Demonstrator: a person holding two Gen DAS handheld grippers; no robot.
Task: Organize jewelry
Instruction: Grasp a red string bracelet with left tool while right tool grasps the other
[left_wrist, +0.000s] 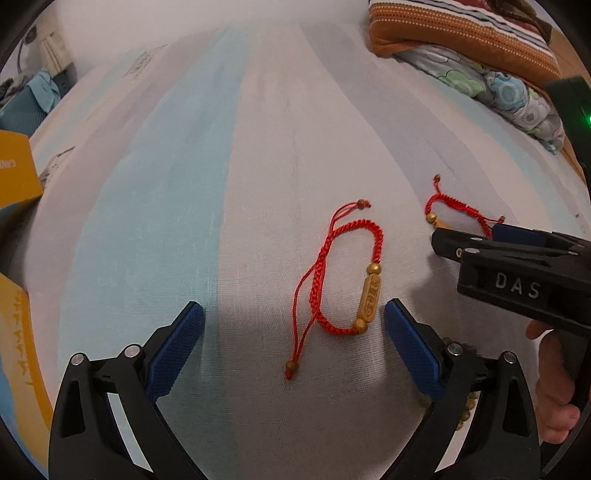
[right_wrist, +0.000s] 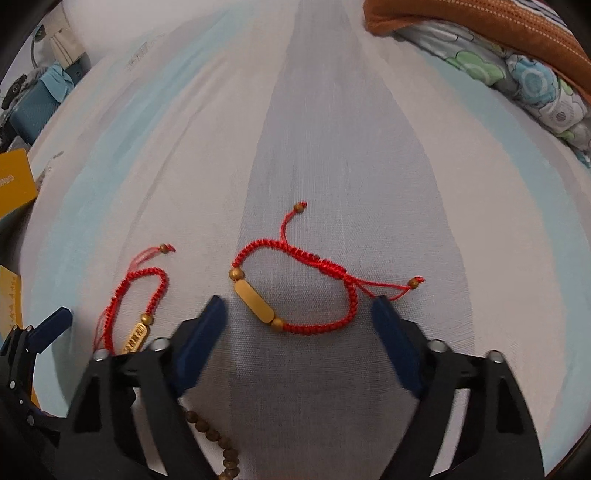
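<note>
Spreading under everything is the bed's pale sheet with broad blue and grey stripes (left_wrist: 184, 184), flat and mostly bare ahead of both grippers, so there is generous room to travel forward and to the middle. At the far right edge lie a folded floral quilt (left_wrist: 509, 92) and an orange striped cushion (left_wrist: 461, 33); at the left edge sits a yellow cardboard box (left_wrist: 14, 166), a likely place for the jewelry, though that is only a guess.

The left gripper (left_wrist: 293, 332) stands wide open, holding nothing, with a red braided cord bracelet carrying an engraved gold bar (left_wrist: 351, 280) lying flat between its pads, nearer the right pad. The right gripper (right_wrist: 299, 325) is also open and empty, straddling a second red braided bracelet with a smooth gold bar (right_wrist: 295, 291); its loose cord tail runs just beside the right pad.

For a clean pick, each gripper should probably settle lower and close across the gold bar or the thick braid beside it, not the thin tails, which would slip. The two grippers work near each other, so closing one at a time seems safer.

A string of brown wooden beads (right_wrist: 218, 439) lies under the right gripper and could snag.
</note>
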